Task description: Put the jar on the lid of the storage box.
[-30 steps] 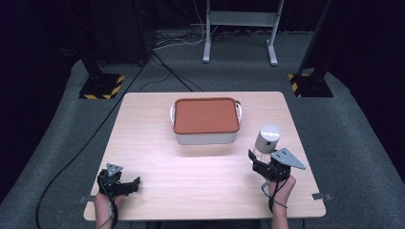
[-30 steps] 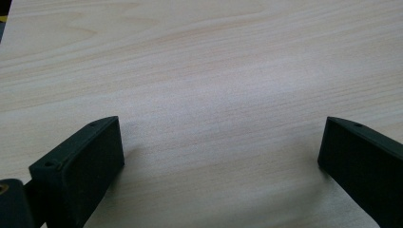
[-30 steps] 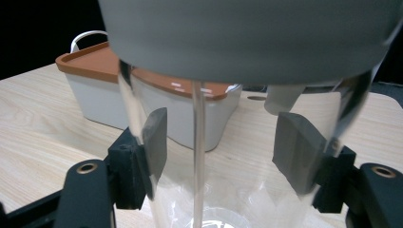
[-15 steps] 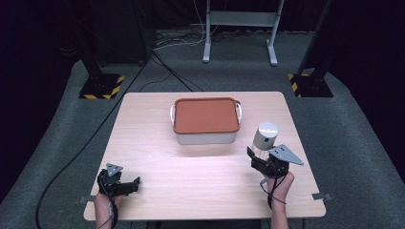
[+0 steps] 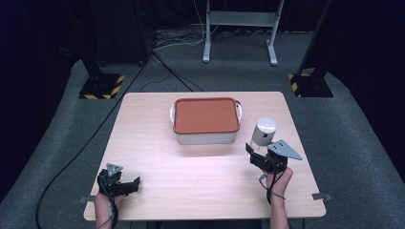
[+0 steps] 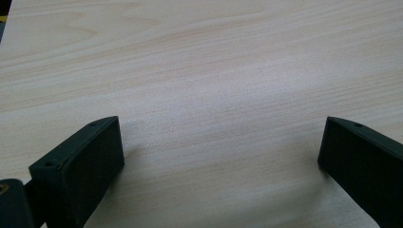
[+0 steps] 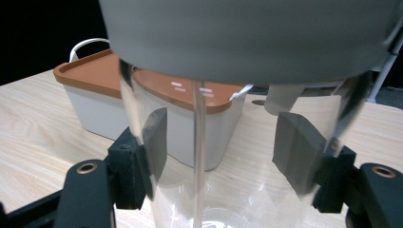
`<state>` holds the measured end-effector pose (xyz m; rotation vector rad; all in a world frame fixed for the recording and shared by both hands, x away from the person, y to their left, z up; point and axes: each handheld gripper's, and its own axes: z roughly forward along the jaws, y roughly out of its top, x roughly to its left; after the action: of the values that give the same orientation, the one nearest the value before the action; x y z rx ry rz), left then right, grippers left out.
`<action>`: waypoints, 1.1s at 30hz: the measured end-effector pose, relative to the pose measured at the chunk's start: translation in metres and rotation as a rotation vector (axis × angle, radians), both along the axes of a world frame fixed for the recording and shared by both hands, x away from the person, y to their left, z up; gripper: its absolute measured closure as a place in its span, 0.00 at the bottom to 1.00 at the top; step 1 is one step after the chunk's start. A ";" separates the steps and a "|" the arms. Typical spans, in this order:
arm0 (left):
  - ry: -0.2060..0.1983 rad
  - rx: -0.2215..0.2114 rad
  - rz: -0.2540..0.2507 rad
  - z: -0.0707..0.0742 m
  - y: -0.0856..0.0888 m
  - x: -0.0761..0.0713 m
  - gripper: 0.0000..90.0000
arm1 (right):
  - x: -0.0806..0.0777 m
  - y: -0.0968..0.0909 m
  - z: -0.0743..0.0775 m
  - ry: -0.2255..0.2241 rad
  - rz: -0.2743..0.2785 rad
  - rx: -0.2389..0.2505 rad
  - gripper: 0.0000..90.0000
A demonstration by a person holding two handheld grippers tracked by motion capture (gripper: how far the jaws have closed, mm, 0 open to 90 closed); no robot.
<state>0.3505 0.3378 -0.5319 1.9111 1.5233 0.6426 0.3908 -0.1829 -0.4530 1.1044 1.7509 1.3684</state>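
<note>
I've got the R gripper clamped on the clear glass jar with the grey round lid; in the right gripper view both pads press the glass wall just under the lid. Jar stands upright, long axis vertical, lid up, base hidden behind the gripper so I can't tell if it's on the light wooden table or lifted. It sits near the table's R side, just beside the R end of the white plastic box with the orange-brown lid, small gap between them. The table's R edge is near on the other side, so little room that way; wide bare wood toward the L and toward me. L gripper rests at the near L corner, jaws wide apart, nothing between them, bare tabletop ahead.
</note>
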 end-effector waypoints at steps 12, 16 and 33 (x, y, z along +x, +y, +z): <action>0.000 0.000 0.000 0.000 0.000 0.000 0.01 | 0.009 0.004 0.002 -0.005 0.007 0.000 0.33; 0.000 0.000 0.000 0.000 0.000 0.000 0.01 | 0.012 0.006 0.003 -0.004 0.009 -0.001 0.33; 0.000 0.000 0.000 0.000 0.000 0.000 0.01 | 0.024 0.014 0.011 -0.009 0.025 -0.010 0.33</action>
<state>0.3505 0.3378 -0.5319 1.9114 1.5227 0.6432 0.4148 -0.1688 -0.4419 1.0725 1.7692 1.3759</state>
